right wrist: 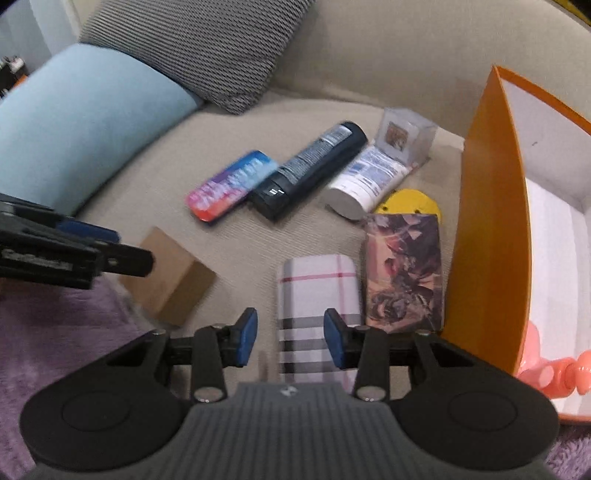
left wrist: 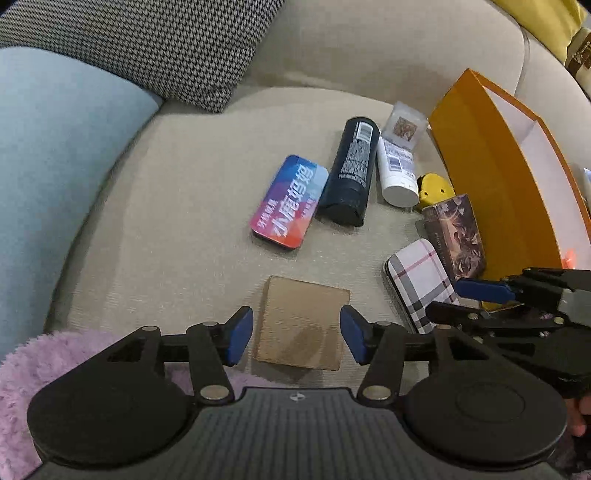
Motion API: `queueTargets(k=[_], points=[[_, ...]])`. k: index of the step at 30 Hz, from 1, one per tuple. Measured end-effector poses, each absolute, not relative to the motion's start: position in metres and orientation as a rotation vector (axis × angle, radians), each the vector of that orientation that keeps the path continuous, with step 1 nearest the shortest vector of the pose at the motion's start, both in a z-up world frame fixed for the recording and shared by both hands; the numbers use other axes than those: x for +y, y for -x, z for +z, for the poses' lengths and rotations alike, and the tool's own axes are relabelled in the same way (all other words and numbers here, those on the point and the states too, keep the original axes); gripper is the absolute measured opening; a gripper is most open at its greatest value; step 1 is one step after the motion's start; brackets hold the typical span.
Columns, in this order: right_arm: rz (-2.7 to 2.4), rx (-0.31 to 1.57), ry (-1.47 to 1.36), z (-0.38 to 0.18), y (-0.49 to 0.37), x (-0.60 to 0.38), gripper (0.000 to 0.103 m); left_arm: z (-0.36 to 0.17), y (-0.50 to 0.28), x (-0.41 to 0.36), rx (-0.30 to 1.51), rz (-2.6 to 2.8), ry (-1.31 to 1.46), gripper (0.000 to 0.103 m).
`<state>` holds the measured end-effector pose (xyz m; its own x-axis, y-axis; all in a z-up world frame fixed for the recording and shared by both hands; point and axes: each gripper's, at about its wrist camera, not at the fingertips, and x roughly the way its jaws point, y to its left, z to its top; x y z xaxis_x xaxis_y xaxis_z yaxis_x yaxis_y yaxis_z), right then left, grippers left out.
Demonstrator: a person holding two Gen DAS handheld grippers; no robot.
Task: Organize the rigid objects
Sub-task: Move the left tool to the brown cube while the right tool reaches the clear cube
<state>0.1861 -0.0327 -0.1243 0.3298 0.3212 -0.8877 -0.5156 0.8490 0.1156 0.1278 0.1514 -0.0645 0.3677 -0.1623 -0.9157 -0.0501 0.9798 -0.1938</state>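
the setting is a beige sofa (left wrist: 192,206) with a finely ribbed fabric seat and a padded backrest (left wrist: 369,48) of the same colour. a pale blue cushion (left wrist: 55,147) lies along the left edge of the seat. a cushion with a black-and-white woven pattern (left wrist: 155,44) leans against the backrest at the far left corner, partly overlapping the blue one. a fluffy lilac blanket (left wrist: 55,365) covers the near edge of the seat. a yellow cushion (left wrist: 554,22) shows at the far right corner. lighting is soft and even.
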Motion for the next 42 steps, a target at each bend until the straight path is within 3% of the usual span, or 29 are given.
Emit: queueTargets(k=[7,22,29,38,40,42], points=[[0.497,1.022,0.315,-0.117,-0.189,-0.031,0.042,-0.047,-0.133,0.133,1.059,-0.205,0.263,0.064],[0.5,0.89,0.606,-0.11,-0.182,-0.048,0.041,-0.112,-0.171,0.075,1.293,-0.167,0.404,0.059],[0.525,0.851,0.646,-0.114,-0.179,-0.047,0.043,-0.123,-0.174,0.067,1.276,-0.182,0.412,0.047],[0.625,0.86,0.625,-0.096,-0.207,-0.041,0.043,-0.112,-0.181,0.083,1.235,-0.191,0.394,0.019],[0.667,0.896,0.609,-0.089,-0.226,-0.039,0.043,-0.101,-0.186,0.088,1.241,-0.206,0.367,0.021],[0.701,0.965,0.575,-0.083,-0.253,-0.036,0.044,-0.088,-0.192,0.09,1.26,-0.229,0.303,0.03]])
